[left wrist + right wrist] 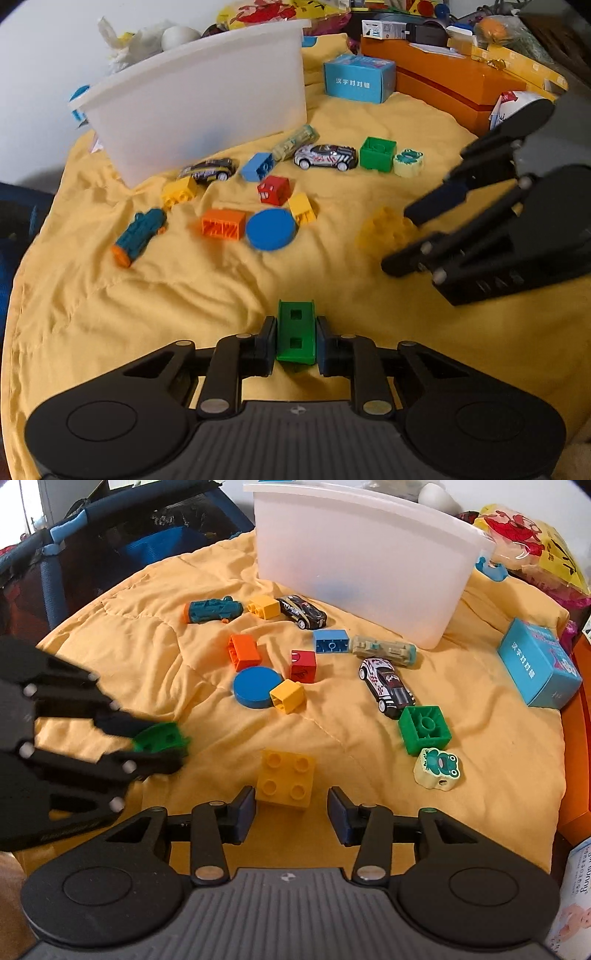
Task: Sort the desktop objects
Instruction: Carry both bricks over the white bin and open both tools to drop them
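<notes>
Two grabs underway: left gripper (296,341) clenched on a green block (296,334), well short of the white bin (207,110); right gripper (291,812) released, straddling a yellow block (286,777). Next, probably squeeze the yellow one, then carry both binward.

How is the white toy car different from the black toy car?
The white toy car has red and black markings; the black toy car has yellow ones. The white toy car lies next to a green block; the black toy car sits close to the white bin, beside a yellow block. Both rest on the yellow cloth, untouched by either gripper.
</notes>
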`<action>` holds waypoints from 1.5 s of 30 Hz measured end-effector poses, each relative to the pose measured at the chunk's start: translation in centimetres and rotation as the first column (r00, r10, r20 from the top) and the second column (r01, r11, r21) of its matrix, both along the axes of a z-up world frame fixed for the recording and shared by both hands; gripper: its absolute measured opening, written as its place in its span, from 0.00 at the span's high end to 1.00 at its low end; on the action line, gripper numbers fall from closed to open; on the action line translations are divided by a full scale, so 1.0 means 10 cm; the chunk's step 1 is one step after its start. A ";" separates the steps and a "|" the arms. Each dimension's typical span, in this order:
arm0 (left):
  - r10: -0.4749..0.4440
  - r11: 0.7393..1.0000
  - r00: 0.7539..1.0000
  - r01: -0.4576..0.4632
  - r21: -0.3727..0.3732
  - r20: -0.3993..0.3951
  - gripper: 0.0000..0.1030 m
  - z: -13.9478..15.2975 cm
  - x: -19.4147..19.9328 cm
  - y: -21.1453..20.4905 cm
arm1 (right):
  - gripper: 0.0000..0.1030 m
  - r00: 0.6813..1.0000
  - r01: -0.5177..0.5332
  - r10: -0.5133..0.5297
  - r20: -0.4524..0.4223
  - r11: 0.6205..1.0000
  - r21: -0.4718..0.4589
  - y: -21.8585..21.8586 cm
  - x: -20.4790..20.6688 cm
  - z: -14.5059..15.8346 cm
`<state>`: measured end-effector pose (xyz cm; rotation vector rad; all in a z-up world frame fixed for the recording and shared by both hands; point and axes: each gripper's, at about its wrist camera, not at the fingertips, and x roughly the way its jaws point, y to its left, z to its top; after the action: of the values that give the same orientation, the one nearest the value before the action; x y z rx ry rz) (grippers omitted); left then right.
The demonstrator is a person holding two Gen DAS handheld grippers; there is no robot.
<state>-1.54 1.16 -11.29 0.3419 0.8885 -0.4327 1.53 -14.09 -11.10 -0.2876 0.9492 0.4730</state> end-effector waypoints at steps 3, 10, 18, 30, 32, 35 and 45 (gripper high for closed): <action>0.028 0.999 1.000 -0.029 -0.023 -0.009 0.75 0.02 -0.02 0.00 | 0.55 1.000 0.006 -0.006 -0.003 1.000 -0.001 0.02 0.02 -0.01; 0.020 0.999 0.999 -0.021 -0.050 -0.024 0.77 0.07 0.01 0.00 | 0.66 0.999 -0.019 0.020 -0.031 1.000 0.005 0.07 0.03 -0.03; 0.088 0.982 0.977 -0.052 -0.183 0.193 0.77 1.03 0.35 0.18 | 0.66 0.988 -0.034 0.036 0.152 0.999 -0.016 0.04 0.09 0.53; 0.106 0.978 0.897 -0.016 -0.208 0.429 0.77 2.11 1.30 0.22 | 0.66 0.907 0.037 -0.061 0.416 0.997 0.064 -0.07 0.98 1.65; 0.110 0.980 0.899 -0.026 -0.197 0.424 0.77 2.14 1.52 0.20 | 0.66 0.907 0.063 -0.091 0.411 0.995 0.083 -0.05 1.19 1.67; 0.132 0.978 0.913 -0.057 -0.201 0.386 0.77 2.06 1.88 0.16 | 0.66 0.925 0.134 -0.173 0.338 0.982 0.136 -0.09 1.55 1.65; 0.175 0.962 0.967 -0.128 -0.240 0.187 0.66 1.34 2.38 0.21 | 0.61 0.952 0.224 -0.241 0.187 0.968 0.110 -0.03 1.92 1.16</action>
<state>22.27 3.24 2.07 0.1048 0.6490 -0.3442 20.75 -14.38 0.54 -0.1373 0.7530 0.2623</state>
